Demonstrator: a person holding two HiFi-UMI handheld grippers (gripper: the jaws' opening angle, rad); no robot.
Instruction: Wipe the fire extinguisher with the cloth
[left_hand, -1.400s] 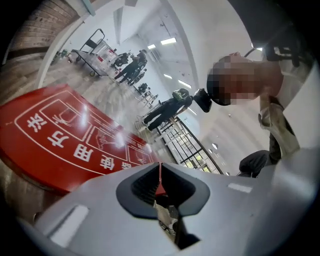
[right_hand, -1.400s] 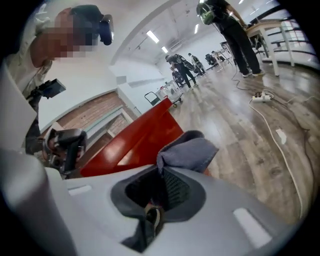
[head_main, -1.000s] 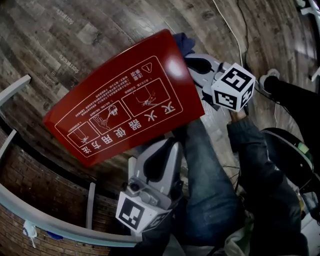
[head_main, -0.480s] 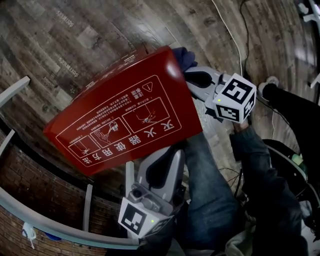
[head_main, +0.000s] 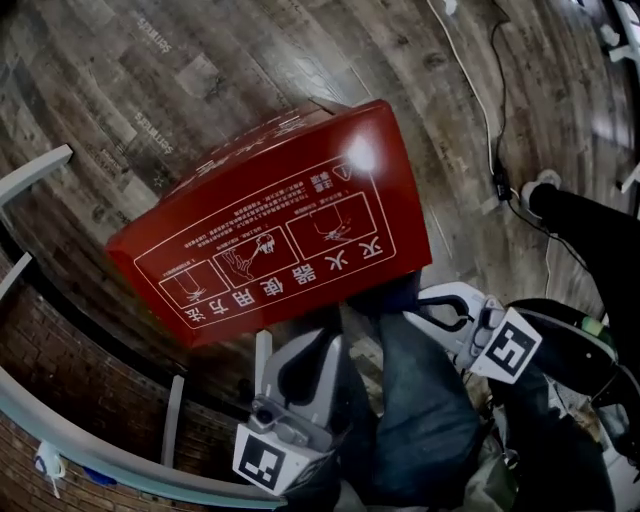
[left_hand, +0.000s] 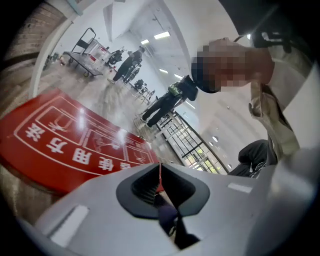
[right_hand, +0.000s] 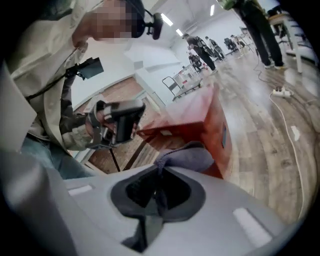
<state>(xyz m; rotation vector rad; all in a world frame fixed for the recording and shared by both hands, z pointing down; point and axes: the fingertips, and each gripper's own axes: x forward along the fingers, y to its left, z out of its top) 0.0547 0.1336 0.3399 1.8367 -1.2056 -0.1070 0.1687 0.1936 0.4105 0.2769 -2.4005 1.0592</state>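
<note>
**Box braced by the left, cloth pressed to its near face by the right**

Object: the red fire extinguisher box (head_main: 290, 220) sits mid-frame in the head view. It is tipped so that its white-printed instruction panel faces up toward you, and its near edge runs toward 5–6 o'clock.

Left gripper (head_main: 318, 345): it comes in from 6 o'clock. Its own view shows the jaws together on a thin red edge of the box. Judgement: you hold it this way to keep the box tilted and steady against the rubbing, with the lower faces exposed.

Right gripper (head_main: 425, 310): at 4 o'clock, pointing in toward the box. Its jaws are clamped on the grey-blue cloth (right_hand: 185, 157). The cloth bunches out past the tips and lies against the box's near side at the lower corner. Judgement: the bunched wad gives a broad soft pad, so the jaws themselves need not touch the paint. The wipe looks to be on the side face, and the printed panel shows a glare spot at about 1 o'clock.

Surface: a dark wood-grain plank floor (head_main: 200, 60). A white cable (head_main: 480, 70) runs from 1 toward 3 o'clock and ends at a power strip (right_hand: 282, 92), well apart from the box. A pale metal rail (head_main: 30, 175) and brick-pattern paving lie at 8–9 o'clock.

Room: a large bright hall with strip ceiling lights. People (left_hand: 127, 62) and a trolley (left_hand: 85, 47) stand far off.
</note>
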